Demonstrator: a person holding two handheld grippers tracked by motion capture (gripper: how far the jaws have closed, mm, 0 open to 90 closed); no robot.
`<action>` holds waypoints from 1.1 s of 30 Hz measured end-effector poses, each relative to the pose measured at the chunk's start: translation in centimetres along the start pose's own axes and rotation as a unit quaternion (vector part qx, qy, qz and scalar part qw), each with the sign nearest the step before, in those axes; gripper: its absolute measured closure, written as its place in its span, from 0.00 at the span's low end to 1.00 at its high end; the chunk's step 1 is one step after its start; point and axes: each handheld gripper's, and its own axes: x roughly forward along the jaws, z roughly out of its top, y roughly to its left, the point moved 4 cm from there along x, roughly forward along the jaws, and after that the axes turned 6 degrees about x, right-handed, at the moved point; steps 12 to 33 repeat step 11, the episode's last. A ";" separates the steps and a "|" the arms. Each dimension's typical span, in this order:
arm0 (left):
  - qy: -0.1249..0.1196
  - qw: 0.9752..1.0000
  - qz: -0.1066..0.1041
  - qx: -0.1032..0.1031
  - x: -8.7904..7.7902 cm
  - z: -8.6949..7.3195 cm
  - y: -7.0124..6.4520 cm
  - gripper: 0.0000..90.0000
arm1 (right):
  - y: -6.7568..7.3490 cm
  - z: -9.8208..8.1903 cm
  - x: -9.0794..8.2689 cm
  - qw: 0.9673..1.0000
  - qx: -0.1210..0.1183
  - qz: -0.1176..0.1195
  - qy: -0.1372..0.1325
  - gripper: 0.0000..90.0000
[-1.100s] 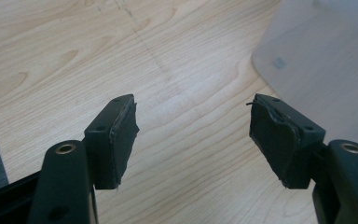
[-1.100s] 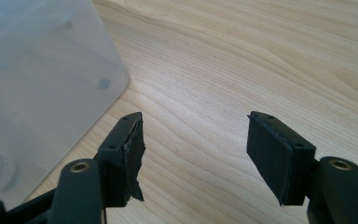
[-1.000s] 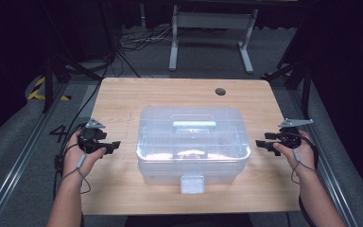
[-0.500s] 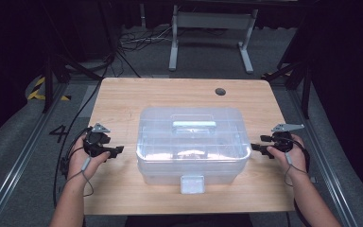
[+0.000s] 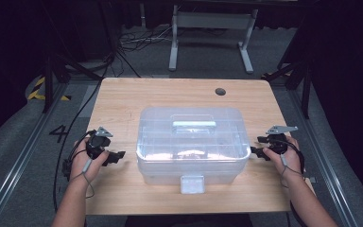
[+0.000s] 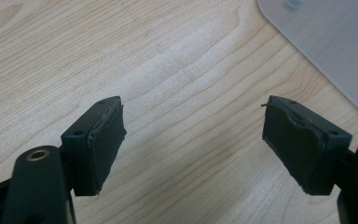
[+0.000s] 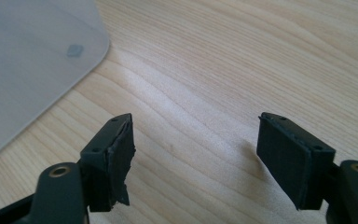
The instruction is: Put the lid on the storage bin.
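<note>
Approach is under way: left gripper (image 5: 121,155) and right gripper (image 5: 254,150), both wide open and empty, the left's jaws just having opened further, are set beside the box (image 5: 191,142); its sides must be gripped next.

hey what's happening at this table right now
A person sits at a wooden table with a handheld gripper in each hand, one on either side of a clear plastic storage box whose lid is on. The left gripper and the right gripper both point inward at the box's ends. The left jaws have just been opening, and both pairs stand open over bare wood with nothing between them. Neither touches the box yet; it looks like a two-sided approach to it.
</note>
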 end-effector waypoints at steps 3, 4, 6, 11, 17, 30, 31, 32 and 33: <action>0.002 1.000 0.008 0.001 0.0 -0.2 0.1 0.22 | 0.0 -0.2 0.2 1.000 -0.012 -0.007 0.010 0.29; 0.002 1.000 0.008 -0.002 0.0 -0.2 0.1 0.21 | 0.1 -0.2 0.3 1.000 -0.016 -0.009 0.012 0.29; -0.003 1.000 0.010 -0.010 -0.1 -0.3 0.1 0.20 | 0.2 -0.2 0.3 1.000 -0.018 -0.008 0.013 0.28; -0.020 1.000 0.016 -0.018 -0.4 -0.3 0.3 0.20 | 0.4 -0.1 0.2 1.000 -0.024 -0.006 0.013 0.27; -0.020 1.000 0.016 -0.018 -0.4 -0.3 0.3 0.20 | 0.4 -0.1 0.2 1.000 -0.024 -0.006 0.013 0.27; -0.020 1.000 0.016 -0.018 -0.4 -0.3 0.3 0.20 | 0.4 -0.1 0.2 1.000 -0.024 -0.006 0.013 0.27; -0.020 1.000 0.016 -0.018 -0.4 -0.3 0.3 0.20 | 0.4 -0.1 0.2 1.000 -0.024 -0.006 0.013 0.27; -0.020 1.000 0.016 -0.018 -0.4 -0.3 0.3 0.20 | 0.4 -0.1 0.2 1.000 -0.024 -0.006 0.013 0.27; -0.020 1.000 0.016 -0.018 -0.4 -0.3 0.3 0.20 | 0.4 -0.1 0.2 1.000 -0.024 -0.006 0.013 0.27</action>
